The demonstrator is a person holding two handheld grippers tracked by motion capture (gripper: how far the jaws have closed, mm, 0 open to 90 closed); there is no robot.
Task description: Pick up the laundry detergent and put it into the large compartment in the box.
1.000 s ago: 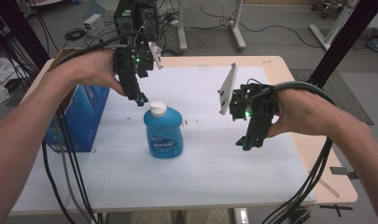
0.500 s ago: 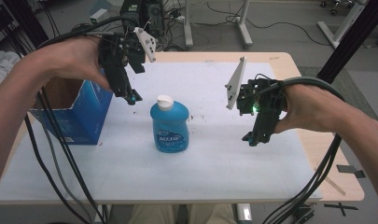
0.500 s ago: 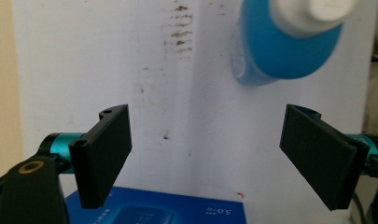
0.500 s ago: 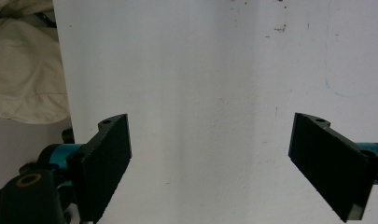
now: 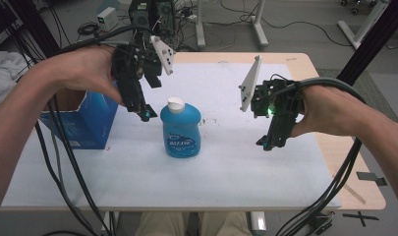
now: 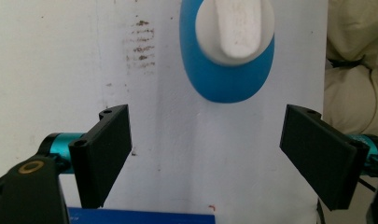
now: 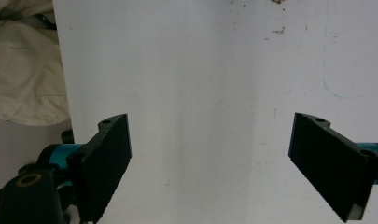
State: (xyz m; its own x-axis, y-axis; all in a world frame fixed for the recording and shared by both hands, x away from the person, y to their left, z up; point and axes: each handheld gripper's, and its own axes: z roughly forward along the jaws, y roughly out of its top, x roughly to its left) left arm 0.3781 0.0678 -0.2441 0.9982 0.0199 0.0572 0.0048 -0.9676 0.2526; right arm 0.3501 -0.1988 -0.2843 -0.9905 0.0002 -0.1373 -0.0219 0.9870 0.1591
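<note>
A blue bottle [image 5: 181, 130] with a white cap [image 5: 176, 103] stands upright near the middle of the white mat [image 5: 216, 172]. My left gripper [image 5: 143, 113] hangs above the mat just left of the cap, open and holding nothing. From the left gripper view I look straight down on the bottle [image 6: 228, 70] and its cap [image 6: 237, 28], which lie beyond the spread jaws of that gripper [image 6: 210, 158]. My right gripper [image 5: 268, 144] hovers well to the right of the bottle, open. Its own view has bare mat between the jaws of the gripper [image 7: 210, 163].
A blue cardboard box [image 5: 83, 123] stands open at the mat's left edge, under my left forearm. Its blue rim [image 6: 140, 217] lies at the bottom of the left gripper view. Cables trail from both hands. The wooden table edge [image 5: 354, 182] runs along the right.
My left gripper has risen and drawn back from the bottle's cap toward the upper left. The bottle stays upright on the mat. The right gripper has barely moved.
</note>
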